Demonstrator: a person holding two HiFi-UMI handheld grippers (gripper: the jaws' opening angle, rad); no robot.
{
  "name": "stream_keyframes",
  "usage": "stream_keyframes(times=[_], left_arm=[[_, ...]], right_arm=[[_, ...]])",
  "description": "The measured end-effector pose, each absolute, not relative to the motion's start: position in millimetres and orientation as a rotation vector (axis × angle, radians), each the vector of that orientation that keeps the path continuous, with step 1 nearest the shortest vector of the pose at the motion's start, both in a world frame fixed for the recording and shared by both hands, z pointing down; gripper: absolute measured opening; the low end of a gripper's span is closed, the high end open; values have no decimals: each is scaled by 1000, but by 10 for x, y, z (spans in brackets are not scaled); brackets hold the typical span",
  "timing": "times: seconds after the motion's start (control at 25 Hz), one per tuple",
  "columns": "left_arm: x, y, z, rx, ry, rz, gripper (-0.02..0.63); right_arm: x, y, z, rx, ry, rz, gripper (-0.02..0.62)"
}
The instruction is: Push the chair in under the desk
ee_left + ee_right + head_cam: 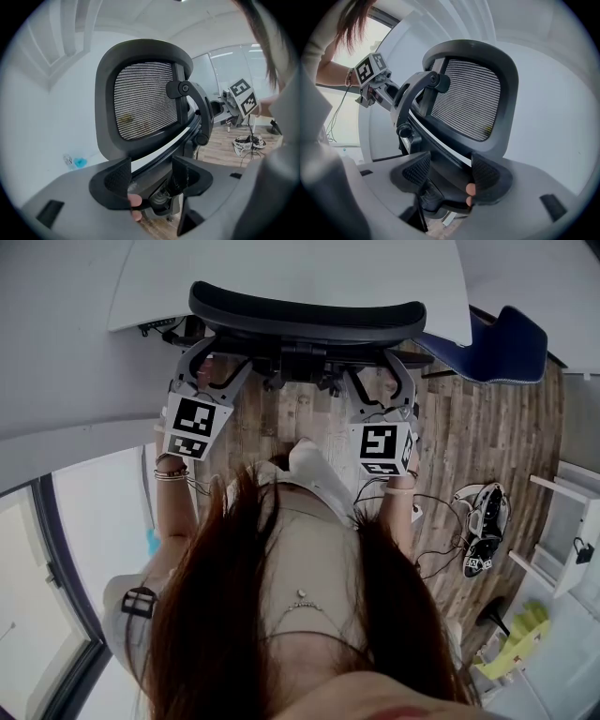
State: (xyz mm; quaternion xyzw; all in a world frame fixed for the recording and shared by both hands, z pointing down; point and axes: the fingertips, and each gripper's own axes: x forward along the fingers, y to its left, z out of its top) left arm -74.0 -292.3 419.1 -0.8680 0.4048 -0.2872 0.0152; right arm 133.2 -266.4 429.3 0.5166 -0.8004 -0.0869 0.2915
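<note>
A black office chair (307,319) with a mesh back (145,101) stands at the near edge of the white desk (281,273), its seat hidden beneath the desk top. My left gripper (217,367) reaches in at the left side of the chair's back. Its jaws stand apart, and the lower rim of the back runs through the gap at my left gripper (152,176). On the right side, my right gripper (382,381) is held the same way. My right gripper (450,171) is open too, with the back's lower frame (471,101) between its pads.
A blue chair (502,348) stands to the right of the desk. A pair of shoes (483,526) and cables lie on the wood floor at right. A white shelf unit (572,521) stands further right, and a glass wall runs along the left.
</note>
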Motion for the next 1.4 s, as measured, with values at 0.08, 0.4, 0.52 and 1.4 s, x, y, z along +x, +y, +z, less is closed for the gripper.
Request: stream_keyframes(times=[0.08, 0.4, 0.52, 1.4], left_arm=[[-733, -2932, 4187, -2701, 1258, -895, 262], [-715, -2987, 4185, -2698, 1259, -912, 264], [-711, -3001, 4184, -2695, 1266, -910, 264], [-638, -3443, 4200, -2689, 1276, -899, 264]], right_arm=[[1338, -2672, 4290, 1375, -2136, -233, 273], [1348, -2737, 4281, 1371, -2148, -234, 273], [1332, -2760, 4271, 1367, -2159, -244, 273], [1428, -3187, 4307, 1376, -2135, -213, 273]])
